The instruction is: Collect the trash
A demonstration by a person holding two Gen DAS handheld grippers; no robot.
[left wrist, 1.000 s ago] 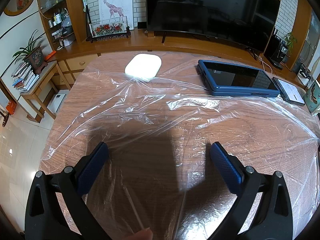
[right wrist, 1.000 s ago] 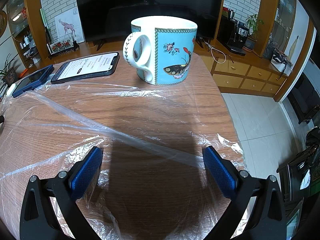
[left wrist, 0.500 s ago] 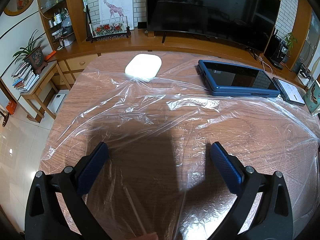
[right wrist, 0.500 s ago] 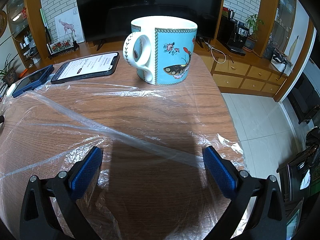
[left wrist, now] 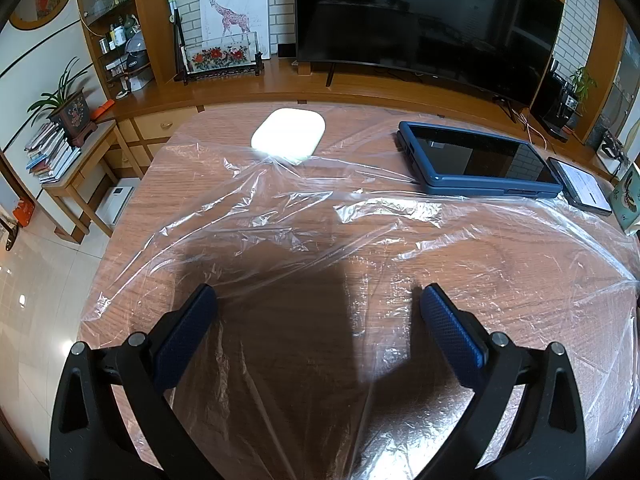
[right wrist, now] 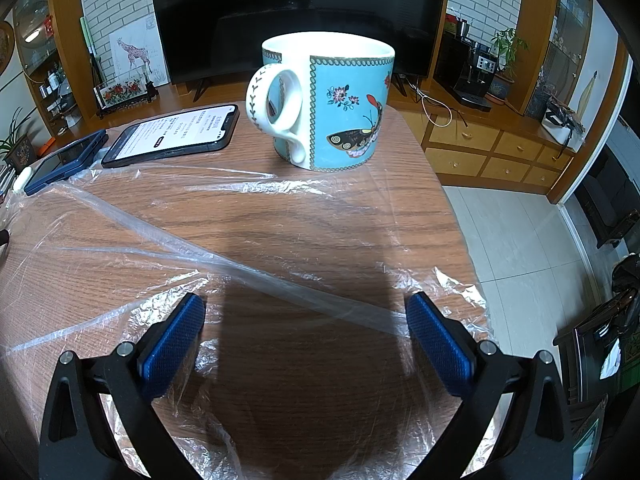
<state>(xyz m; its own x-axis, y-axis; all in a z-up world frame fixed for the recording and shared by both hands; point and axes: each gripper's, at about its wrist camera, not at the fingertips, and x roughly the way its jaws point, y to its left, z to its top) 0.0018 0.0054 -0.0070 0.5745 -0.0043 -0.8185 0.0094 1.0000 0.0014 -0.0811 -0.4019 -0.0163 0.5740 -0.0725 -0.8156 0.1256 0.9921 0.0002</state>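
Left gripper, right gripper: jaws wide, nothing held, over clear plastic sheet. Butterfly mug interior hidden. Phone text unreadable.

Thin, crinkled, glossy clear plastic film covers the grained wooden table; the mug is glazed ceramic.

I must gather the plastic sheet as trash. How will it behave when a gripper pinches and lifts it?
The plastic sheet looks thin and wrinkled, so it will probably be floppy and bunch up. It seems very light. The mug appears to stand on its far edge, so lifting may tug the mug.
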